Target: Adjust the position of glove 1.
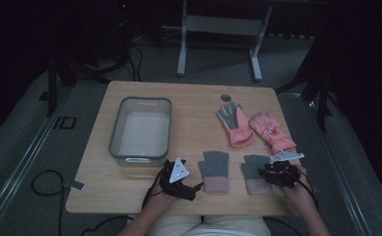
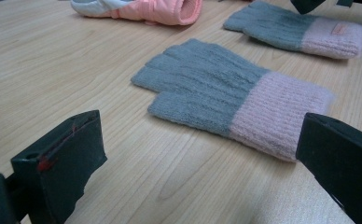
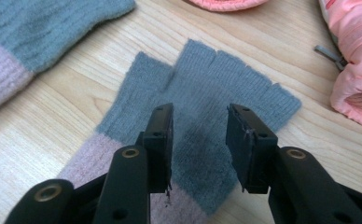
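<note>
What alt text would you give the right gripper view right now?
The right gripper hangs over a grey fingerless knit glove with a pink cuff, jaws parted above its palm, gripping nothing. The glove lies flat on the wooden table, a pink padded glove beside it.

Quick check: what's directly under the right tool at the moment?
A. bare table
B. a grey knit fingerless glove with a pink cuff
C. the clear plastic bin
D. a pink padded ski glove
B: in the right gripper view the right tool hangs over the grey knit fingerless glove with a pink cuff, jaws apart and not gripping it.
</note>
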`<state>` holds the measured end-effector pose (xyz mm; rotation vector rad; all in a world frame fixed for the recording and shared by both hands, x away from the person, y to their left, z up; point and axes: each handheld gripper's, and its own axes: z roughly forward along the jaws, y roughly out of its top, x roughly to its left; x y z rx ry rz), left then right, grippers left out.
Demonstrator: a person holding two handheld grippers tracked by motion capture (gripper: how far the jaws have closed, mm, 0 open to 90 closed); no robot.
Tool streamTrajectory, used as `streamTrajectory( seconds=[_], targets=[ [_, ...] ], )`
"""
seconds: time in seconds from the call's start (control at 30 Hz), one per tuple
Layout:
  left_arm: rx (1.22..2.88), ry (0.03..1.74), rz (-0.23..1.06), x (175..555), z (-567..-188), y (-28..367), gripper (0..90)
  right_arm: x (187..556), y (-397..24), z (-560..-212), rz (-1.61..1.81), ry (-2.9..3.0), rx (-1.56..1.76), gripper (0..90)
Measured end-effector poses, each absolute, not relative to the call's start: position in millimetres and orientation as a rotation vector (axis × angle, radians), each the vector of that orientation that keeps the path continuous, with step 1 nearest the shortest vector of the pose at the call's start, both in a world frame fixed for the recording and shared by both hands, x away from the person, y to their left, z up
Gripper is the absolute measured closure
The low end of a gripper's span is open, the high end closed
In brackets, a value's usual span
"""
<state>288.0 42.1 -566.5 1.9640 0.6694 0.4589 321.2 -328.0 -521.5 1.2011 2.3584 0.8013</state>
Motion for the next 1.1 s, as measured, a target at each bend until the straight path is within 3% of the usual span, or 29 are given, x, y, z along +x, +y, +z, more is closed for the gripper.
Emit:
streamTrajectory(
  seconds=[0.37, 0.8, 1.1],
  targets=[
    [1.963, 0.672, 0.462, 288, -567, 42, 0.6, 326, -328, -538, 0.782, 2.390, 1.277, 61.7],
    [1.962, 0.675, 0.466, 288, -567, 42, 0.6, 321, -319, -540, 0.744, 2.342, 1.311, 81.8],
    [1.962, 0.674, 0.463, 288, -567, 42, 0.7, 315, -317, -523, 0.787, 2.278, 1.393, 85.1]
  ],
)
